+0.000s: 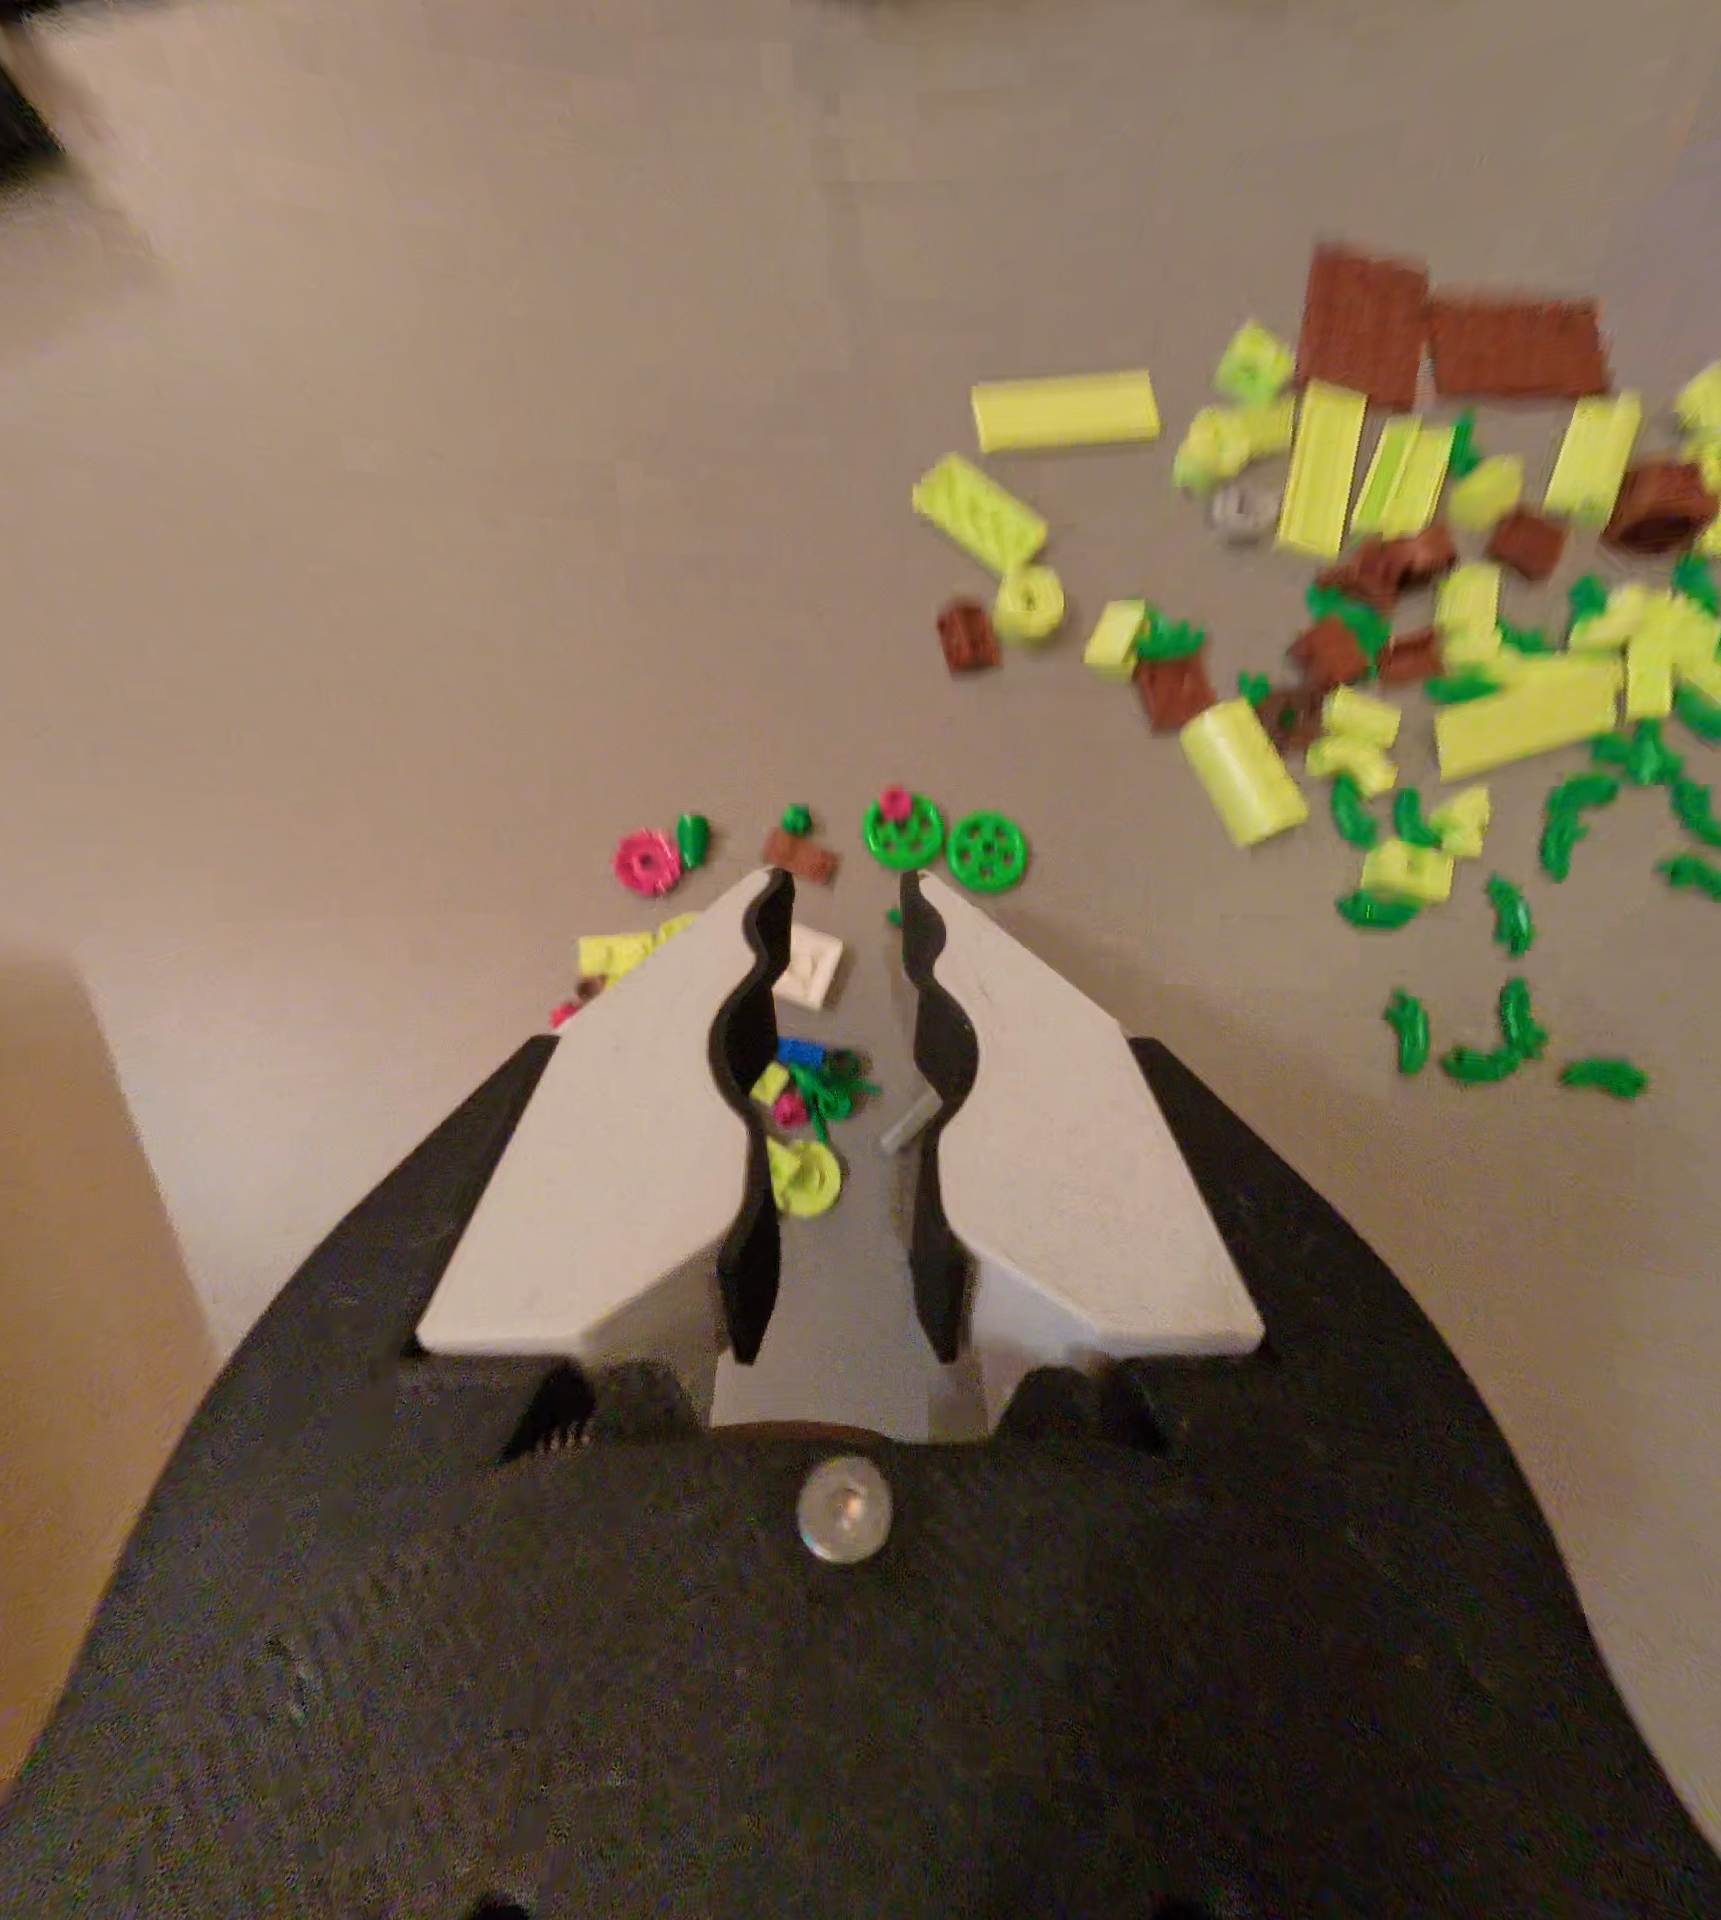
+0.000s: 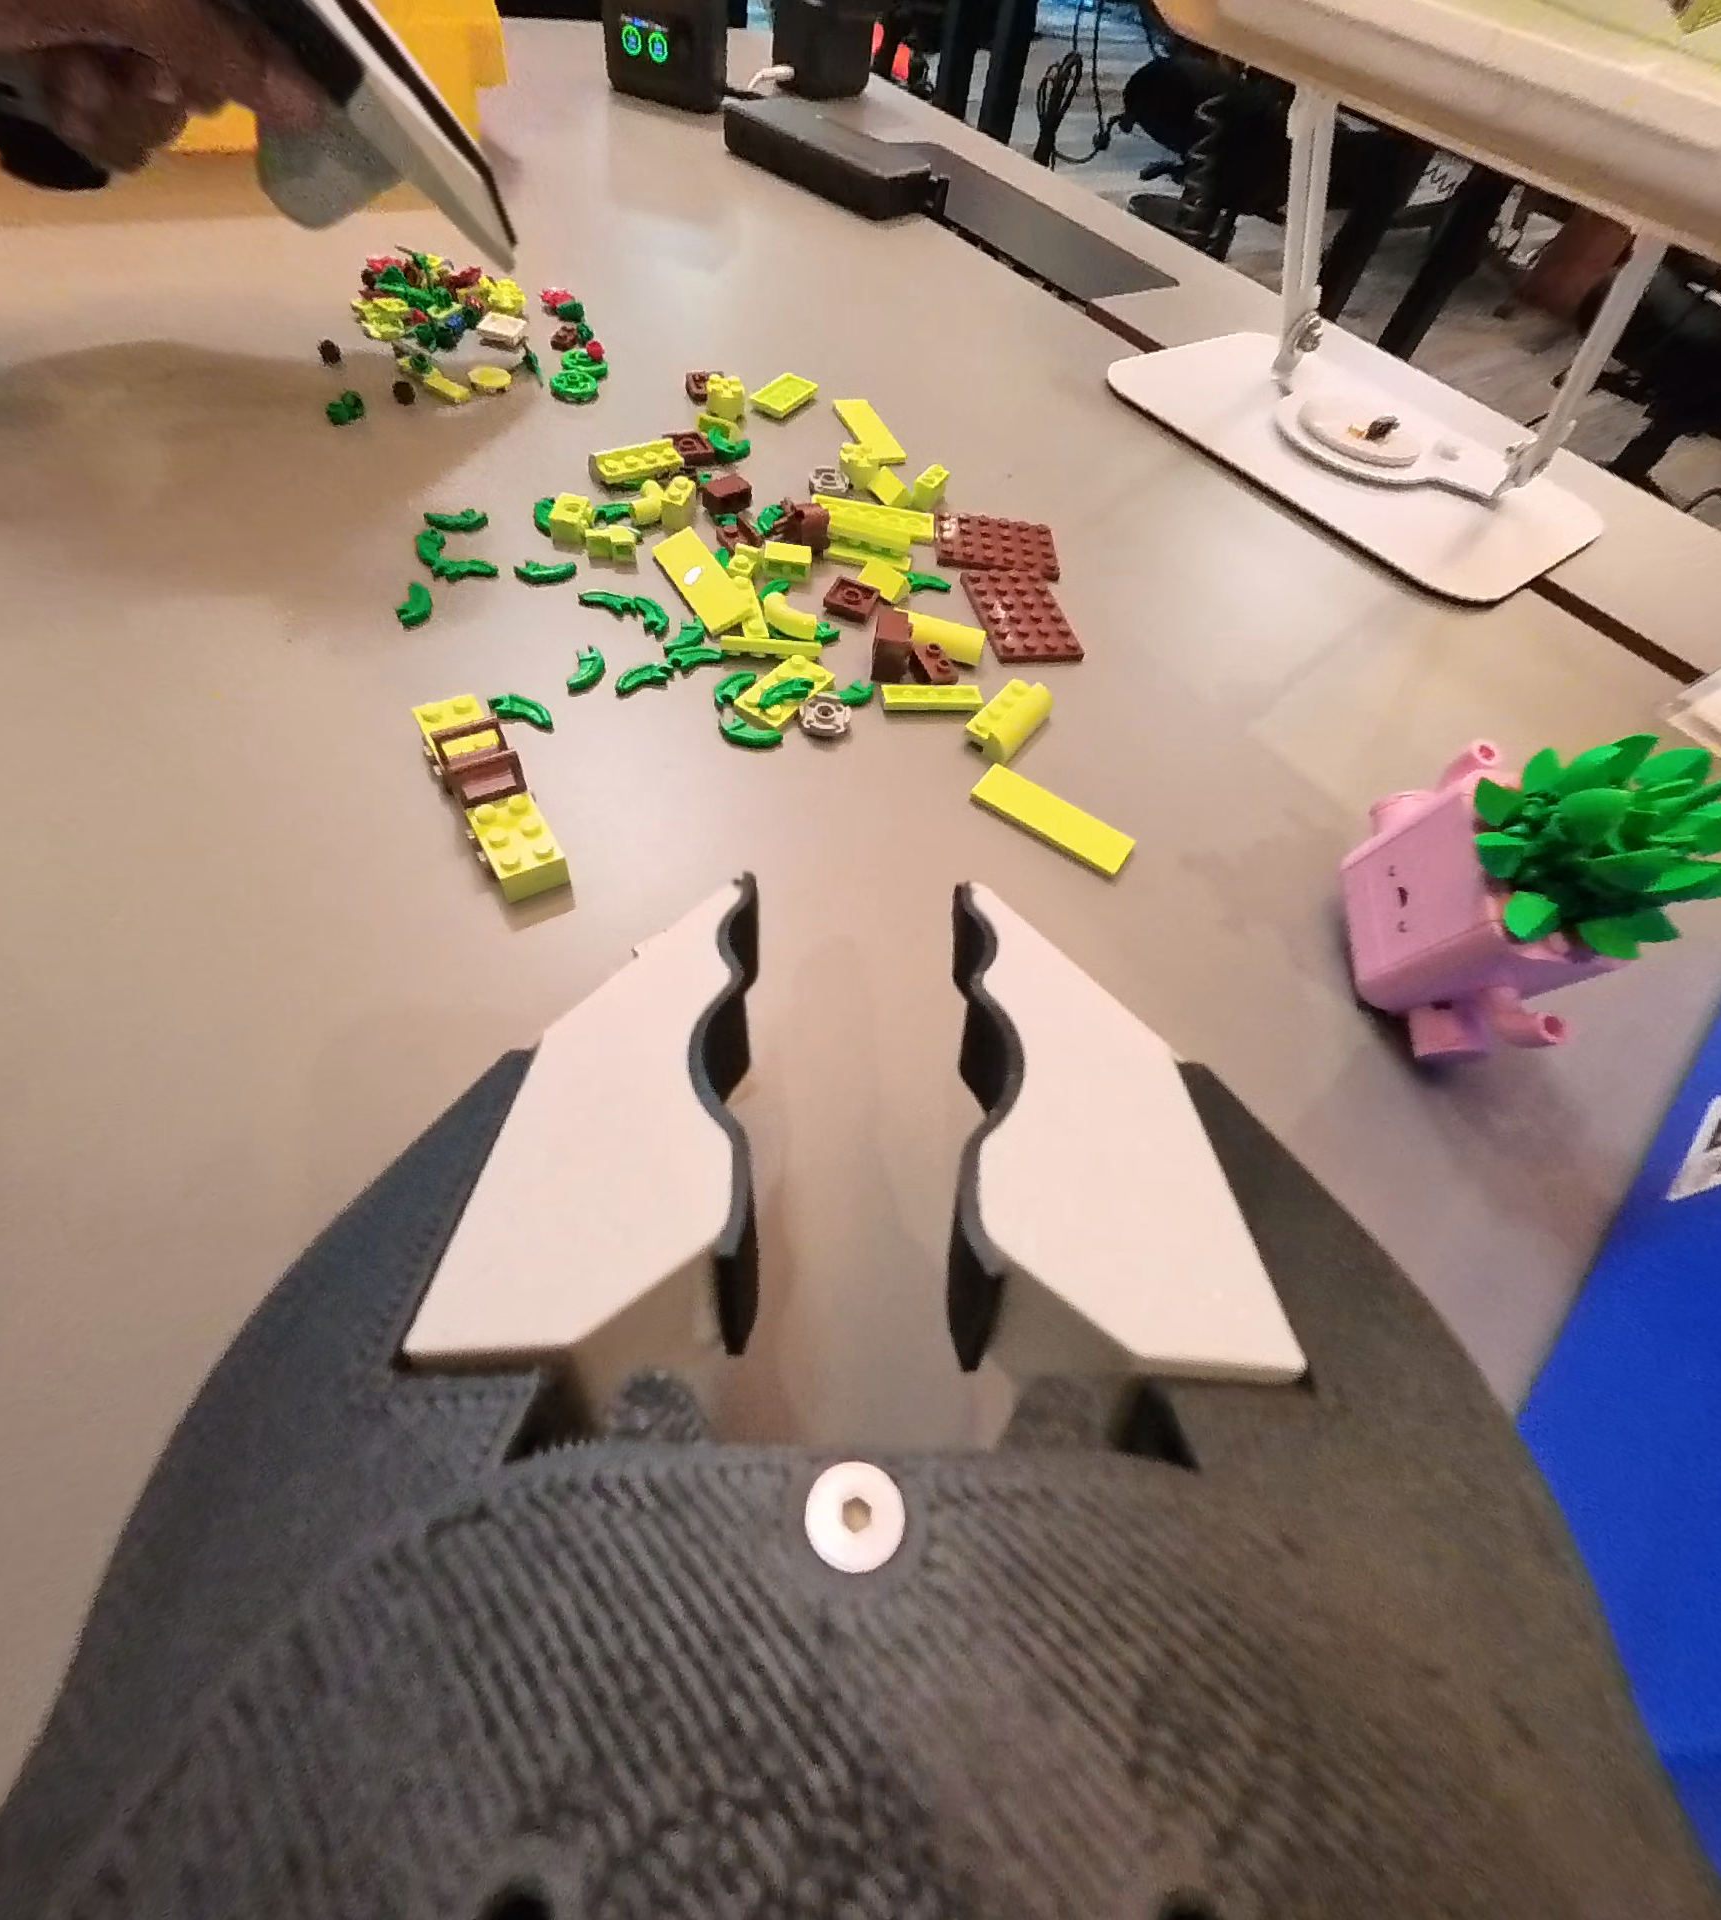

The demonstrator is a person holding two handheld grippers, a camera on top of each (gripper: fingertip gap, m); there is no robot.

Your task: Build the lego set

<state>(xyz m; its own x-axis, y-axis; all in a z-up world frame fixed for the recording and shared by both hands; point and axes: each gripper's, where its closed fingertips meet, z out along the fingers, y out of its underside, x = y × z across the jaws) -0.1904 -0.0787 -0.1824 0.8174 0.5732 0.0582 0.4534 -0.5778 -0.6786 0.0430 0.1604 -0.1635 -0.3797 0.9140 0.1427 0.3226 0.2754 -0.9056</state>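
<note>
Hovering low over the small heap of tiny pieces point(image 1: 814, 1091), the left hand-held gripper point(image 1: 843, 883) showed in the left wrist view with its jaws narrowly parted and nothing between them. Two green wheel-like rounds point(image 1: 944, 836) and a pink flower piece point(image 1: 646, 860) lay just beyond its tips, and a white tile point(image 1: 814, 966) sat under the gap. The larger scatter of lime, brown and green bricks point(image 1: 1458, 623) lay off to the right on the grey surface point(image 1: 420, 520). This view was blurred, so finer detail could not be told.

In the right wrist view, the right hand-held gripper point(image 2: 854, 894) hung above bare surface near the front edge, jaws moderately apart and empty. Ahead lay the main scatter, with two brown plates point(image 2: 1012, 582) side by side and a loose lime tile point(image 2: 1051, 819). Only a short lime-and-brown sub-assembly point(image 2: 492, 800) looked joined, so the build seemed barely begun, with nearly all parts left to sort and attach. The left hand-held gripper appeared at the far left corner above the small heap. A finished pink pot figure with green leaves point(image 2: 1500, 894) lay tipped on the right, beside a blue box point(image 2: 1687, 1455). A white stand point(image 2: 1355, 457) stood farther back; none blocked the bricks.
</note>
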